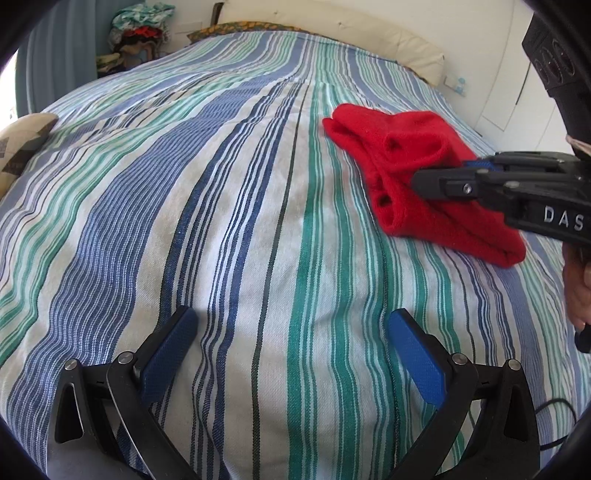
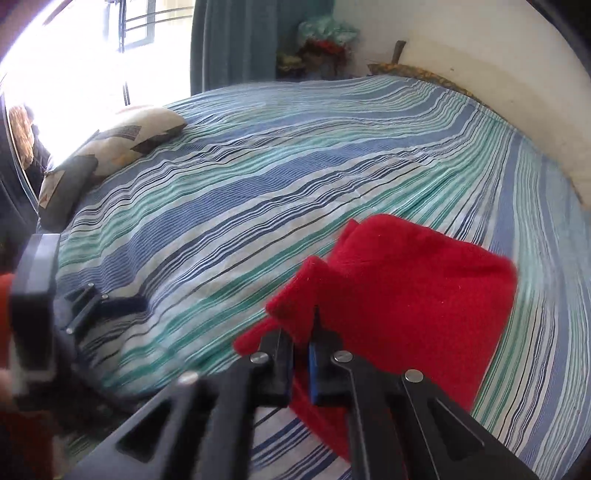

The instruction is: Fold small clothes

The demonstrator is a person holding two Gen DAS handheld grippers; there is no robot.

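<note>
Blue-padded fingers (image 1: 417, 354) of the left gripper (image 1: 291, 343) stand wide apart with nothing between them, hovering low over a bare stretch of the striped bedspread (image 1: 221, 221), apparently waiting for its turn. Over to its right, the right gripper (image 2: 301, 347) has its jaws pinched nearly together on a raised flap at the near edge of the red garment (image 2: 406, 288), a small fleecy piece of clothing. From the left camera, this gripper reaches in from the right edge with its tip buried in the red cloth, which looks partly folded, with rolled openings showing along one side. The garment lies on the right-hand part of the bed, well apart from the left gripper. Holding an edge this way probably lets the person lift and carry it across for a further fold. A patterned pillow (image 2: 122, 144) rests at the far corner near a bright window, and a heap of clothes (image 1: 142, 33) sits beyond the bed.
</note>
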